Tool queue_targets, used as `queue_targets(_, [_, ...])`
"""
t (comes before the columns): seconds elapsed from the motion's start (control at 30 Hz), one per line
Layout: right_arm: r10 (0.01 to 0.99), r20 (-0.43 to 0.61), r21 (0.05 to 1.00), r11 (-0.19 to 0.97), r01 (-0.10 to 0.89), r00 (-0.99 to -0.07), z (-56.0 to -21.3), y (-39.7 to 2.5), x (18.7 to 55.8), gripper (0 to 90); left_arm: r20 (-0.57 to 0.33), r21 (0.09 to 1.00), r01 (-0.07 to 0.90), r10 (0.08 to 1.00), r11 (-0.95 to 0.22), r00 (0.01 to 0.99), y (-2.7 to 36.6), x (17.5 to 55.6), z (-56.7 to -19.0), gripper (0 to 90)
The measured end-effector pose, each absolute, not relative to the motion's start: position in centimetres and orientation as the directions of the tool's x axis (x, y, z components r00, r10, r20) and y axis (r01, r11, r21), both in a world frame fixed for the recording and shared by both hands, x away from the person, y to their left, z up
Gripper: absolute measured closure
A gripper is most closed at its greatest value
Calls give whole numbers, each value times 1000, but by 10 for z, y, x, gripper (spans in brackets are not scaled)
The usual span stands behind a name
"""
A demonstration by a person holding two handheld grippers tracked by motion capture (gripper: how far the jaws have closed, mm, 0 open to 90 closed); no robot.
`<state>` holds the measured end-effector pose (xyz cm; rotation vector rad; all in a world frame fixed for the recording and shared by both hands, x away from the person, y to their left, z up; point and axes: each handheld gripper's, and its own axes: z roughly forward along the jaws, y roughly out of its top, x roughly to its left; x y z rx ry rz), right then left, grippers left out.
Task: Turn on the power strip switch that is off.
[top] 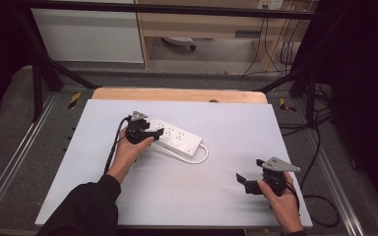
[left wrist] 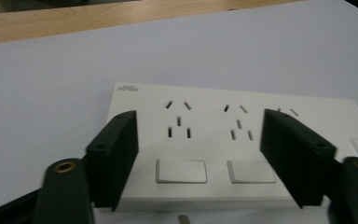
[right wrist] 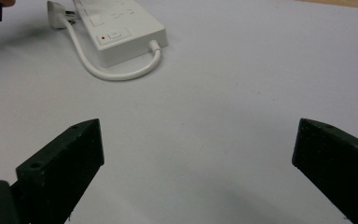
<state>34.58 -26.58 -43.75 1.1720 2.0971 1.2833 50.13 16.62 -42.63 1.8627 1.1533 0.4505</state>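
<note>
Power strip [top: 176, 136] lies flat near the middle of the white table [top: 216, 191], a little to the left, with its one white cord [top: 197, 158] looping out of its right end and curling back along its near side. I see no boxes, trays or other containers on the table.

My left gripper [left wrist: 199, 158] is at the strip's left end, jaws parted about as wide as two sockets and hanging over the top face. In the left gripper view I count two rocker switches [left wrist: 181, 171] between the jaws, and sockets above them. Whether the jaws actually touch the strip I cannot tell; they seem to hover just over it and hold nothing.

My right gripper [top: 248, 183] sits well apart, at the near right of the table, jaws spread wide over bare surface and empty. From its view the strip's end shows one switch with a red light [right wrist: 103, 37] beside it, and what looks like the plug [right wrist: 56, 10] at the cord's far end.
</note>
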Motion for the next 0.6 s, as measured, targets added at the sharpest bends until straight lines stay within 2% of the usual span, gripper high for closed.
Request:
queue_targets(0.1, [827, 77, 867, 220, 446, -557, -438, -266, 345, 25, -148, 826, 538, 854, -171, 499, 168, 500, -423, 151])
queue_targets(0.2, [827, 79, 870, 216, 443, -557, -437, -266, 345, 24, -150, 827, 535, 847, -176, 510, 169, 498, -419, 115])
queue_targets(0.6, [829, 80, 868, 215, 447, -553, -437, -266, 345, 25, -161, 834, 523, 827, -178, 538, 171, 490, -409, 88])
